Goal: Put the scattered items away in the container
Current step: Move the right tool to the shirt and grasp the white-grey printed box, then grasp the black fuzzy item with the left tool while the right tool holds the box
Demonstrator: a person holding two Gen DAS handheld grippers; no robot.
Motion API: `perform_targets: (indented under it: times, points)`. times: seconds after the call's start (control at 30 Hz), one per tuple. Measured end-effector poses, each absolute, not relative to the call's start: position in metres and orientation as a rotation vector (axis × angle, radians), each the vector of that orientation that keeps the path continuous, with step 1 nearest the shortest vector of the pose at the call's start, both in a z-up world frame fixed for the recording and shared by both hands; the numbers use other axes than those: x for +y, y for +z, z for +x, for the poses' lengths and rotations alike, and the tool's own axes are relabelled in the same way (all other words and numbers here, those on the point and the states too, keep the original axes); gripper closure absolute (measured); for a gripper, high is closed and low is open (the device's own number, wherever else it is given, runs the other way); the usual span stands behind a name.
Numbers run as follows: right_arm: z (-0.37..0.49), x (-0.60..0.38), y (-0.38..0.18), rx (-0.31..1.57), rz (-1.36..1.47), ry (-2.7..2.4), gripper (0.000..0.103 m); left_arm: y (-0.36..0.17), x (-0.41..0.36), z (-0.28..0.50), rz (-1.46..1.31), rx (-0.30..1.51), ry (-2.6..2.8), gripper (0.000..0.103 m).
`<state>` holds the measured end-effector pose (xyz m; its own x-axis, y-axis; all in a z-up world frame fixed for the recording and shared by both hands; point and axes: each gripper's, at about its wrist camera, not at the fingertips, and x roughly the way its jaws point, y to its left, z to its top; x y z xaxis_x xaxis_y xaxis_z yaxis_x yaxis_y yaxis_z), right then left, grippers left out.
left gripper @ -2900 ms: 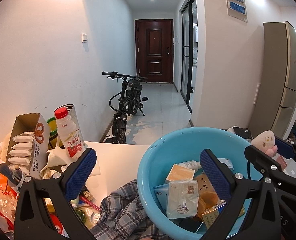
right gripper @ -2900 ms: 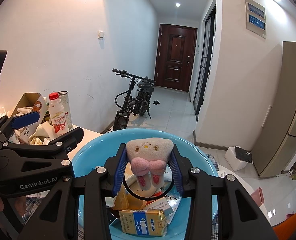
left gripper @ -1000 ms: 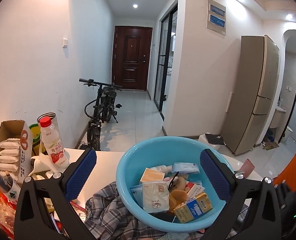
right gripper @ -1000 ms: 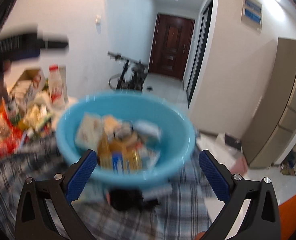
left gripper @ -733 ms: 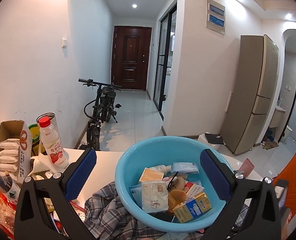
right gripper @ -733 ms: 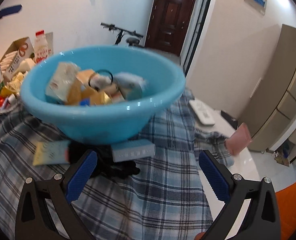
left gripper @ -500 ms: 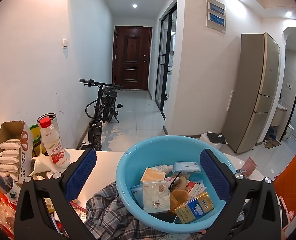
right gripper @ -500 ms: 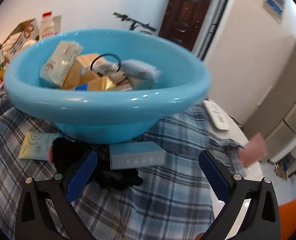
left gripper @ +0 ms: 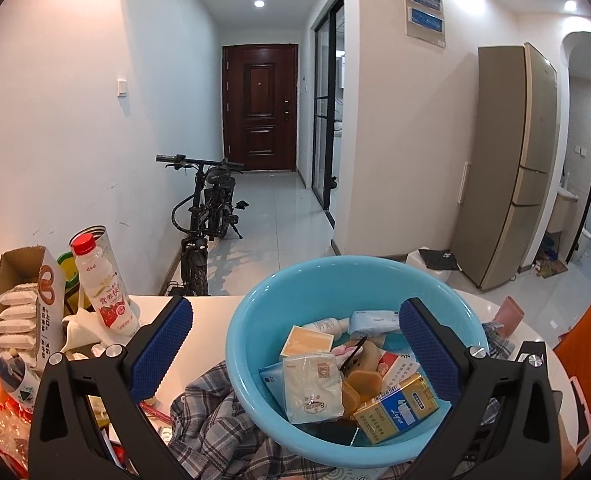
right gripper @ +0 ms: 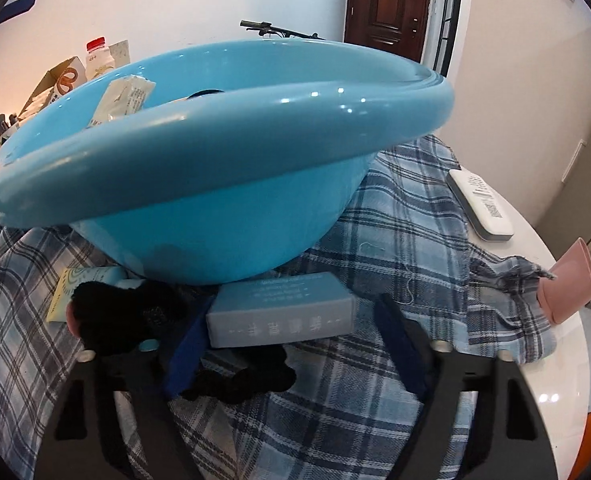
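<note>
A blue basin (left gripper: 255, 340) holds several packets, boxes and a plush toy; it fills the right wrist view (right gripper: 231, 168). My left gripper (left gripper: 293, 350) is open and empty, held above the basin. My right gripper (right gripper: 291, 344) is open, low over the plaid cloth (right gripper: 395, 248), its fingers on either side of a pale blue box (right gripper: 281, 322) that lies in front of the basin. A black scrunchie (right gripper: 243, 380) lies under the box. A yellow-and-white tube (right gripper: 77, 286) and a black lump (right gripper: 123, 312) lie to its left.
A white remote (right gripper: 481, 204) and a pink cup (right gripper: 567, 280) lie at the right on the white table (right gripper: 555, 380). A milk bottle (left gripper: 103, 284), a snack carton (left gripper: 27, 304) and clutter stand at the left. A bicycle (left gripper: 207, 216) stands in the hallway.
My right gripper let go of the plush toy into the basin, opened, then dropped low in front of the basin toward the pale blue box. My left gripper drew back a little.
</note>
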<state>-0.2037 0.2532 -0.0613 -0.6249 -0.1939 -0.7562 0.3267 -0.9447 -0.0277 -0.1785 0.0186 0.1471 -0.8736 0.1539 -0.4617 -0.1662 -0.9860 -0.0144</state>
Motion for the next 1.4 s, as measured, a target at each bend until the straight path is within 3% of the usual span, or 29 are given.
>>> perform_targets:
  times: [0.6, 1.03, 1.4]
  points:
    - [-0.184, 0.273, -0.034, 0.16, 1.071, -2.682, 0.036, 0.139, 0.046, -0.151, -0.704, 0.129, 2.788, 0.0]
    - [-0.177, 0.297, -0.017, 0.036, 1.006, -2.723, 0.037, 0.021, 0.096, -0.086, -1.039, 0.315, 2.498, 0.0]
    - [-0.168, 0.308, -0.003, -0.027, 0.933, -2.753, 0.037, -0.038, 0.131, -0.133, -1.199, 0.203, 2.484, 0.0]
